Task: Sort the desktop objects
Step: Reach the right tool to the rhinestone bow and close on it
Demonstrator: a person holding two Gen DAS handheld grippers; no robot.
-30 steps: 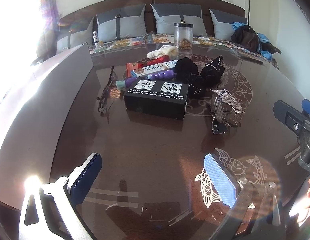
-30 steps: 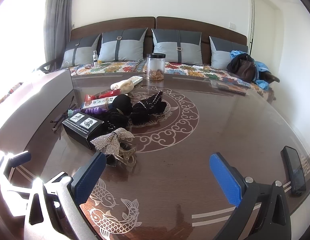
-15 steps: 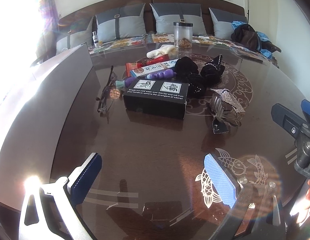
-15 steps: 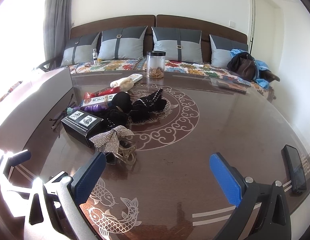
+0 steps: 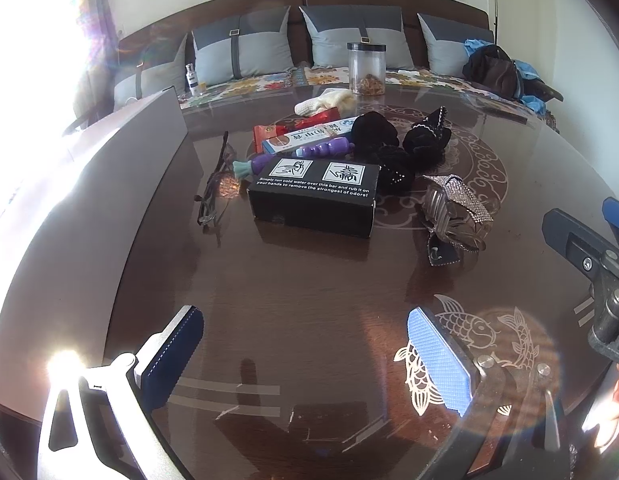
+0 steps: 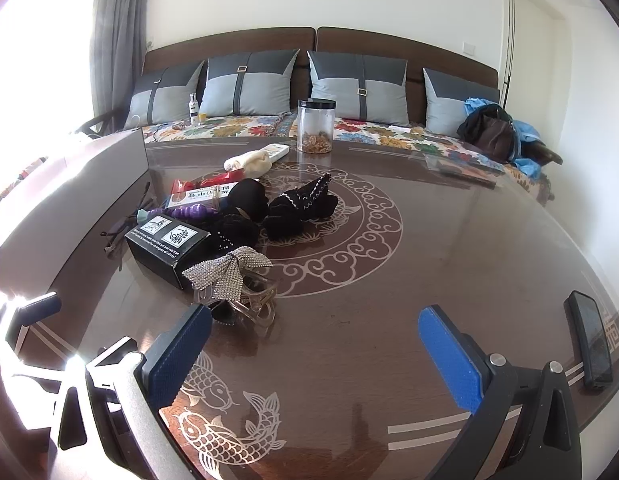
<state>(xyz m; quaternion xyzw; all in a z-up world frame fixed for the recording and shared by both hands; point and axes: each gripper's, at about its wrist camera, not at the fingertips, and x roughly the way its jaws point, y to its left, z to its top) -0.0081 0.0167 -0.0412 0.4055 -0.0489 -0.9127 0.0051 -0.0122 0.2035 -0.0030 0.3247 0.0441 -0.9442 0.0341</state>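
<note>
Sorting looks barely begun, judging by the heap at the table's (image 6: 469, 240) centre. Both tools hover empty: the left gripper (image 5: 305, 356) and right gripper (image 6: 321, 344) have their jaws spread apart. From the left view, the black box (image 5: 313, 200) sits at 12 o'clock, the rhinestone bow clip (image 5: 455, 216) at 1 o'clock (nearest the right gripper), black scrunchies (image 5: 389, 144) behind. Everything remains to sort.
</note>
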